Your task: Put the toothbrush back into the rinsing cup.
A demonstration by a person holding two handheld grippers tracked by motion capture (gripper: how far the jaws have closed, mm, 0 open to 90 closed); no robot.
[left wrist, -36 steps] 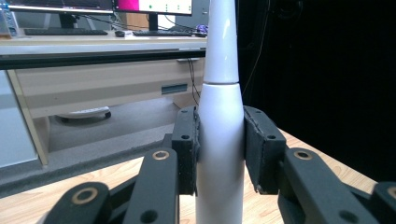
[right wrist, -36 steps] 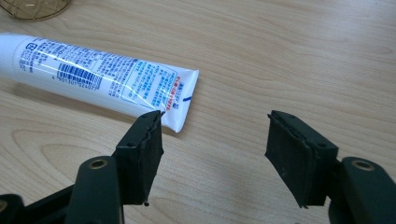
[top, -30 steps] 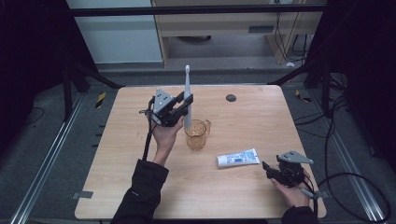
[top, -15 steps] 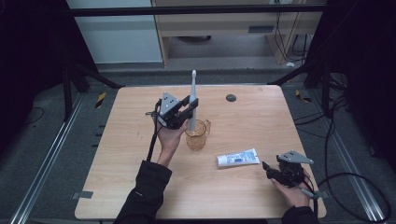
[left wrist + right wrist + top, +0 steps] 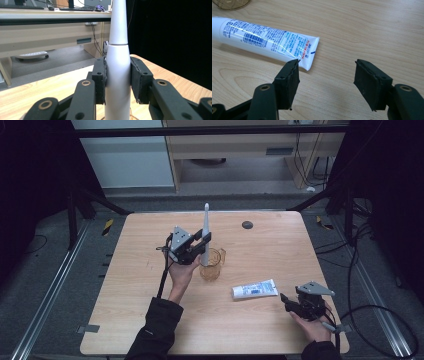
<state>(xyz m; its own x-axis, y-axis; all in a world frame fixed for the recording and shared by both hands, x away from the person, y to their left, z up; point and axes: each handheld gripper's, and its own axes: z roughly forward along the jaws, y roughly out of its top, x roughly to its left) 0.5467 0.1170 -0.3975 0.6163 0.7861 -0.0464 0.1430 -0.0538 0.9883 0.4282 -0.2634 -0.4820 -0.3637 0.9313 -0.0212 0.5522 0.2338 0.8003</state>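
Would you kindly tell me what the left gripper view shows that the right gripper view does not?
Left gripper view: the left claw shut on a white toothbrush handle standing upright, with a desk beyond the table. Right gripper view: the right claw open and holding nothing, with the flat end of a toothpaste tube lying by one pad, and the cup's rim at the top. Both show the wooden table.

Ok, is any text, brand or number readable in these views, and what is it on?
Toothpaste tube: a barcode with a digit row beneath, about "4901301...", too blurred to read in full.
Same tube: blocks of small blue print, too small to read.
White electric toothbrush held in the left gripper: no markings.
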